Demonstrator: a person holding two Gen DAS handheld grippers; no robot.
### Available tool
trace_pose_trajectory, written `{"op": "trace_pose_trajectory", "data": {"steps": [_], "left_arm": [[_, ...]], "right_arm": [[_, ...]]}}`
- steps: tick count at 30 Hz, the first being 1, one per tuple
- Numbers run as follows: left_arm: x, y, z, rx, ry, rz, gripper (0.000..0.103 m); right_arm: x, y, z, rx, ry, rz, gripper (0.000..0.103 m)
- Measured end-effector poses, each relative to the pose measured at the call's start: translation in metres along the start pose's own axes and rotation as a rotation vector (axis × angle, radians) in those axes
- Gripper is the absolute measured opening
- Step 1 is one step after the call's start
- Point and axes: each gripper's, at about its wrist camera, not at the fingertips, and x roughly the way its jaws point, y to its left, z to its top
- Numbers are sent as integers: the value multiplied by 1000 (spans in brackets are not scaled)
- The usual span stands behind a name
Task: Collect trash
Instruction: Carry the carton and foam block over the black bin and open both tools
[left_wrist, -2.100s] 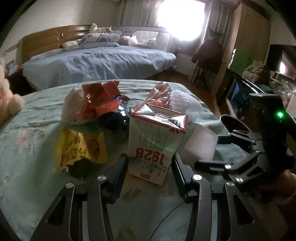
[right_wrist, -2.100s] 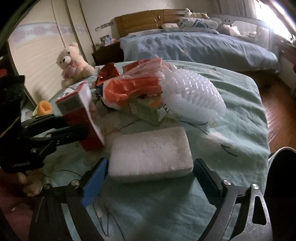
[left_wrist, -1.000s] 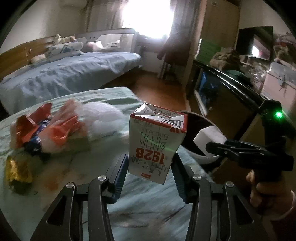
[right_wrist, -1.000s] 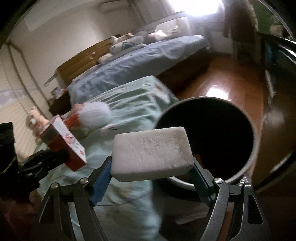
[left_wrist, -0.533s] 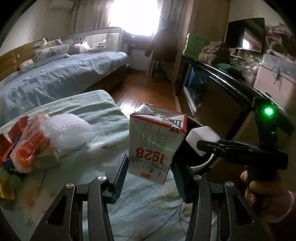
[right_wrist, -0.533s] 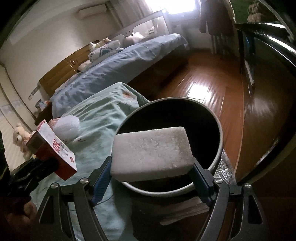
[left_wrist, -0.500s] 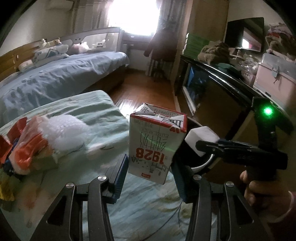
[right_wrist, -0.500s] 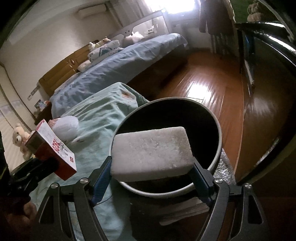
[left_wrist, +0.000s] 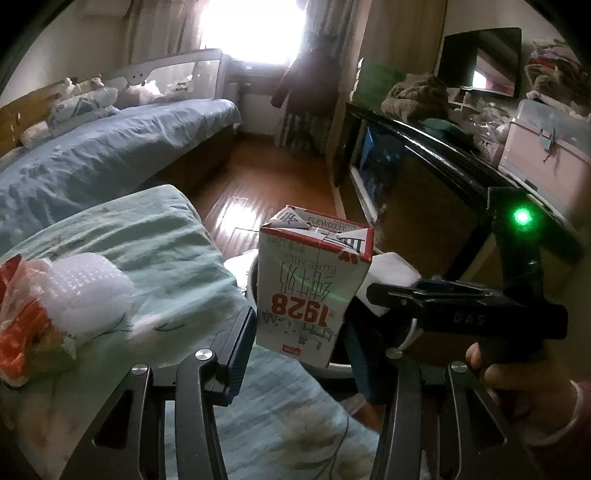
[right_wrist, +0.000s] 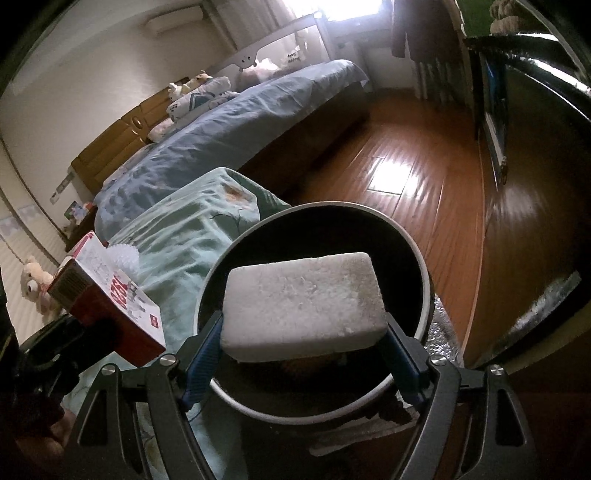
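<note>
My left gripper (left_wrist: 301, 343) is shut on a red and white milk carton (left_wrist: 310, 284) marked 1928, held upside down above the bed's edge. My right gripper (right_wrist: 303, 345) is shut on a white foam block (right_wrist: 303, 304), which hangs over the mouth of a round black bin (right_wrist: 413, 258). In the left wrist view the foam block (left_wrist: 393, 271) and the right gripper (left_wrist: 461, 306) show to the right of the carton, with the bin rim (left_wrist: 252, 275) behind it. The carton (right_wrist: 110, 306) appears left of the bin in the right wrist view.
Bubble wrap (left_wrist: 85, 291) and orange wrappers (left_wrist: 22, 339) lie on the green bedspread (left_wrist: 166, 236) at left. A blue bed (right_wrist: 236, 129), the wooden floor (right_wrist: 424, 173) and a dark TV cabinet (left_wrist: 424, 177) surround the bin. A hand (left_wrist: 524, 398) holds the right gripper.
Both grippers have swung from the bed toward the bin with their loads. The foam block now hangs over the bin's mouth, and the carton has come nearer the bin's rim.
</note>
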Motion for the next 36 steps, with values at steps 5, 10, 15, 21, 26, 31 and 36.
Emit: {"op": "trace_pose_trajectory", "data": {"steps": [5,10,15,21,26,31,36], "left_arm": [[10,-3,7,6,4,-13,46],[20,-5,11,8,9,-21,46],[28,-6,13,0,14,-24,47],[35,-9,15,-3,26,-28,47],[40,-10,17,-4,34,-28,46],[39,-9,18,-15,43,-26,49],[28,-4,16,-42,27,-22,55]], "right_arm": [[3,-3,4,6,4,-1,83],[5,-6,9,7,1,1,83],[7,-10,11,8,3,-1,83],[8,-12,12,13,5,-3,83],[10,-13,14,15,9,0,83],[13,-16,16,34,19,8,84],[14,-18,15,54,23,7,89]]}}
